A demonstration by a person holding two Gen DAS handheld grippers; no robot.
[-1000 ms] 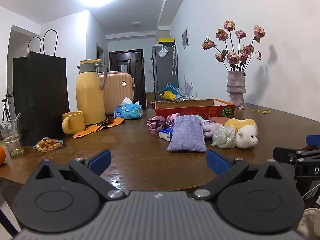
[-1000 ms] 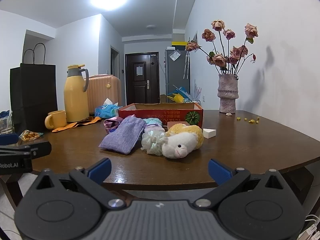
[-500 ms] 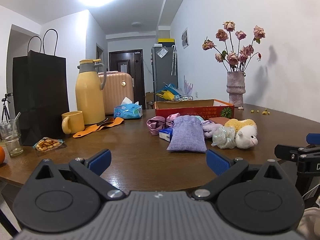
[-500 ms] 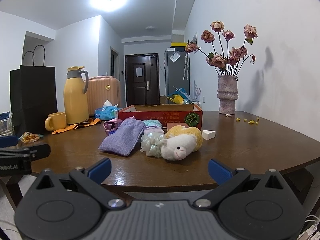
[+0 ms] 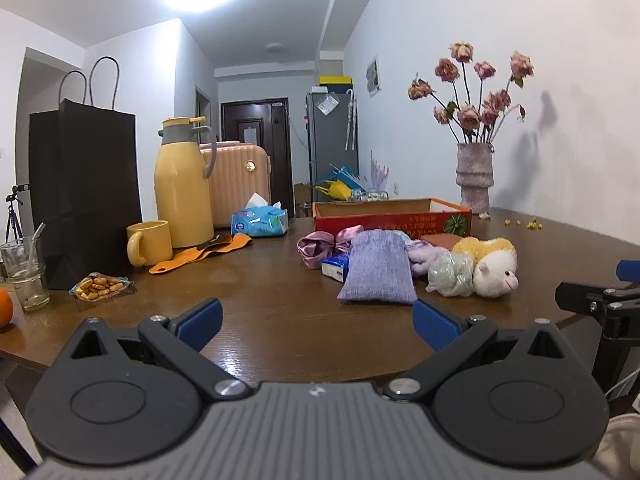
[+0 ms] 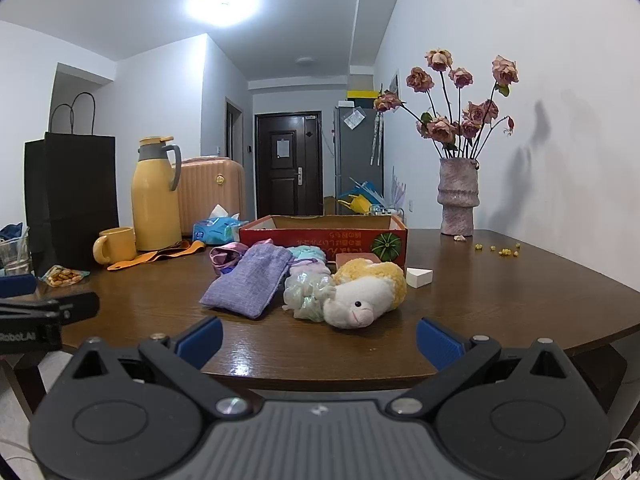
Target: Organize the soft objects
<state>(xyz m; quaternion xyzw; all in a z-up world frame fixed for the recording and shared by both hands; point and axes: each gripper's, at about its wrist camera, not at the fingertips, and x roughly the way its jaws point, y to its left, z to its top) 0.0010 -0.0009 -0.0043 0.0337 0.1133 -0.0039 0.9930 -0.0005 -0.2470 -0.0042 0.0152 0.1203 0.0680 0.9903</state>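
At the left of the right wrist view, on the dark brown wooden table, stand a tall yellow thermos jug and a yellow mug. At centre lie the lilac woven fabric pouch, an iridescent mesh puff and a white-and-yellow plush sheep, touching one another, before the red cardboard box. Both the left claw and right claw hang released, empty, near the table's front edge.

On the brown wooden table, a purple woven fabric pouch lies left of a white-and-yellow plush sheep, an iridescent mesh scrunchie between them (touching the sheep); a red cardboard box stands behind.
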